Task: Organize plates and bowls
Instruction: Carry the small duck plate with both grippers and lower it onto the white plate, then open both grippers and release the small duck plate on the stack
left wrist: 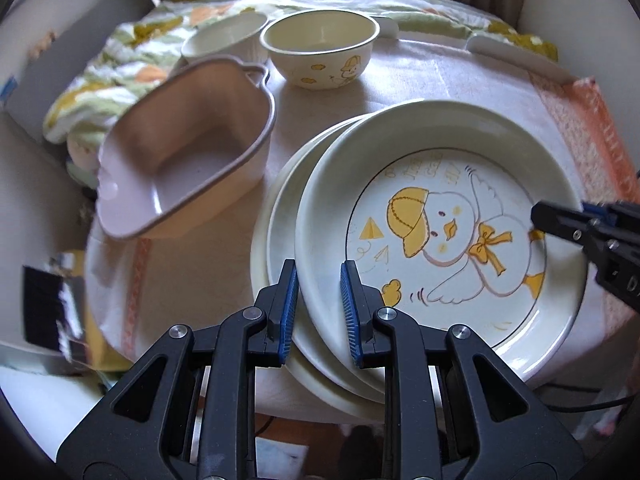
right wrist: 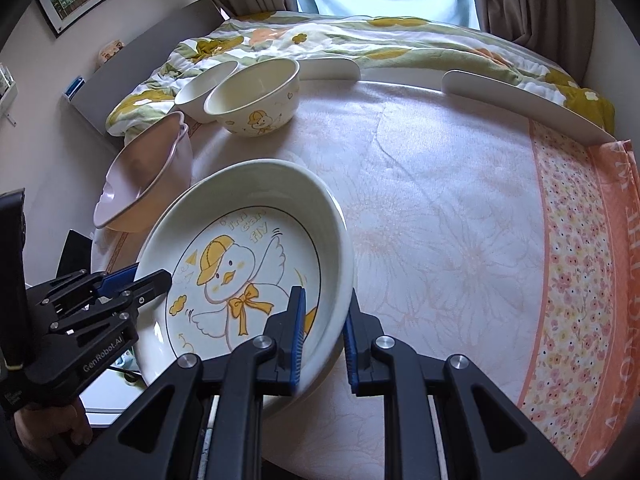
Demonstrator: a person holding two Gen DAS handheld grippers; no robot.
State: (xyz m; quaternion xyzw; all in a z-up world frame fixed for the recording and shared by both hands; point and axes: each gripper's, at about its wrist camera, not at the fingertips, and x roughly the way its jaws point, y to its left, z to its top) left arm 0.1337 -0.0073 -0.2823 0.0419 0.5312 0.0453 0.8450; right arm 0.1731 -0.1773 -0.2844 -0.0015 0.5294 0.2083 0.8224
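A: Entry, largest first. The table (right wrist: 460,208), under a peach floral cloth, stood against a bed with a green-and-yellow quilt (right wrist: 360,40).

B: And the duck plate?

A: The duck plate (left wrist: 440,216) sat tilted on top of a stack of plain plates (left wrist: 276,216) at the near left of the table. Both grippers were on it. The left gripper (left wrist: 319,304) was clamped on its near-left rim, one blue pad inside the rim and one outside. The right gripper (right wrist: 324,332) was clamped on the opposite rim in the same way.

B: Was the plate resting on the stack or lifted clear?

A: Could not tell; the contact was hidden under the plate.

B: Bowls?

A: The pink bowl (left wrist: 188,152), with handles, stood just left of the stack. Behind it stood the duck bowl (left wrist: 320,52), and touching that on its left, the white bowl (left wrist: 224,38), smallest of the three, at the table's far edge.
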